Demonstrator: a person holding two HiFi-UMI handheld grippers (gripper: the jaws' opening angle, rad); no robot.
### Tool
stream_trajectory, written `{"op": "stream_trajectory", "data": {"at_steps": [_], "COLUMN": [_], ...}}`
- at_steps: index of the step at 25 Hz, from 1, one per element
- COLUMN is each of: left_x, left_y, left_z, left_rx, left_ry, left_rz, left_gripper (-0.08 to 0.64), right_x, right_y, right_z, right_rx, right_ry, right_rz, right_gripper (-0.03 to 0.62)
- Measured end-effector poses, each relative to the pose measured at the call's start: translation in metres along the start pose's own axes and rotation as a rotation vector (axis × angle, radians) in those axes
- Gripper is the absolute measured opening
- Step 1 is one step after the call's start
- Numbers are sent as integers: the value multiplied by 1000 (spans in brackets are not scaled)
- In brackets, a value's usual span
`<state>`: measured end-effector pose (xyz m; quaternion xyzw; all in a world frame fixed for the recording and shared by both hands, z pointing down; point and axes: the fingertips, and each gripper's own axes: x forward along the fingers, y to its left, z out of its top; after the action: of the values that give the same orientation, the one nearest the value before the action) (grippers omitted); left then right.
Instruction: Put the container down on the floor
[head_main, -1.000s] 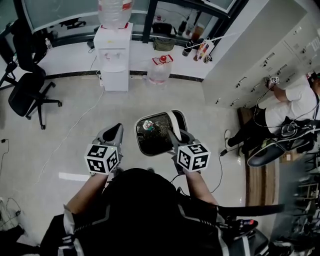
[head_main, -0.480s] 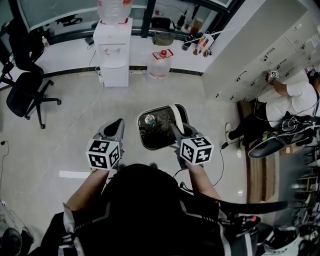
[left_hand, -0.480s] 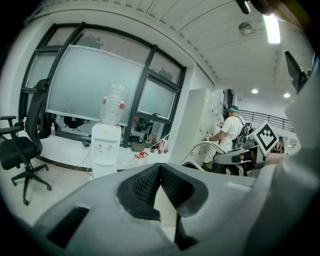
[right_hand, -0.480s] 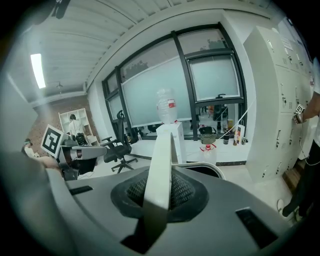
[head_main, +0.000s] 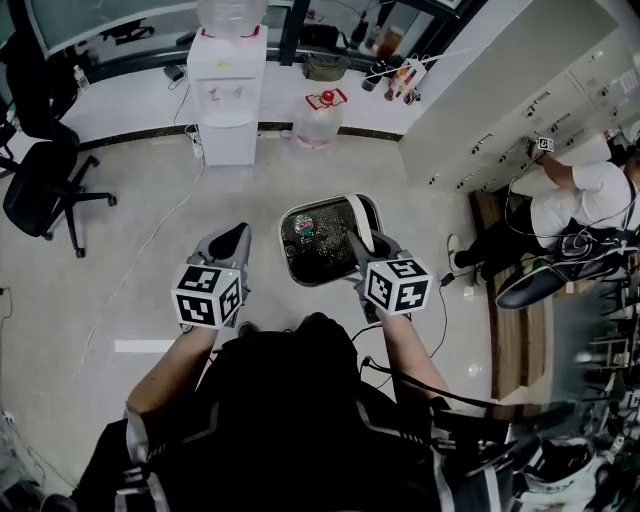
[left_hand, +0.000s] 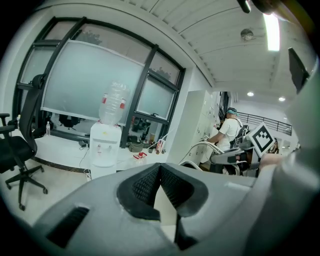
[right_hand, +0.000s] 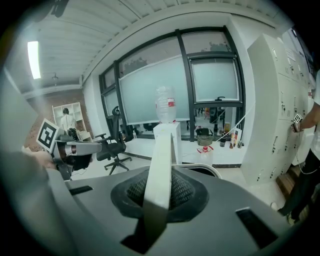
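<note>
Pads of the right gripper (right_hand: 159, 187) are pinching a flat white handle (right_hand: 162, 150), which is running up between them and out past their tips. Just beyond those jaws, in the right gripper view, the pale curved rim of the container (right_hand: 212, 171) is showing.

From the head view, the right gripper (head_main: 365, 255) is gripping that handle (head_main: 357, 215) where it is arching over the right side of the container (head_main: 287, 250). The container is a rounded bin with a light rim and a dark inside, and small bright scraps are lying in it. It is hanging from the handle in front of the person, above the pale floor (head_main: 130, 260), between the two grippers.

The left gripper (left_hand: 159, 170) is holding nothing. Its dark ribbed pads are meeting at their tips, and only floor and wall are showing behind them. In the head view the left gripper (head_main: 237, 235) is pointing forward just beside the container's left side, apart from it.

Farther out, a white water dispenser (head_main: 228, 95) with a big bottle on top is standing against the window wall. A spare water jug (head_main: 318, 118) with a red cap is sitting on the floor beside it. A black office chair (head_main: 40, 190) is standing well off to the left. On the right, a person in a white shirt (head_main: 585, 195) is reaching toward a bank of white lockers (head_main: 520, 100).
</note>
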<state>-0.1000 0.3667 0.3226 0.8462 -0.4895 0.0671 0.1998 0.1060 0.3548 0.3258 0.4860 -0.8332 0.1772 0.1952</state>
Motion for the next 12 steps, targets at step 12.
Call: {"op": "stream_trajectory", "data": {"at_steps": [12], "left_x": [46], "left_y": [27], "left_z": [12], "left_rx": [-27], "left_ry": [5], "left_rz": [46], "left_gripper": [6], "right_x": [58], "right_y": [-15], "right_z": [28], "right_rx": [-23], "right_ry": [2], "right_rz": [41], "right_gripper": [43]}}
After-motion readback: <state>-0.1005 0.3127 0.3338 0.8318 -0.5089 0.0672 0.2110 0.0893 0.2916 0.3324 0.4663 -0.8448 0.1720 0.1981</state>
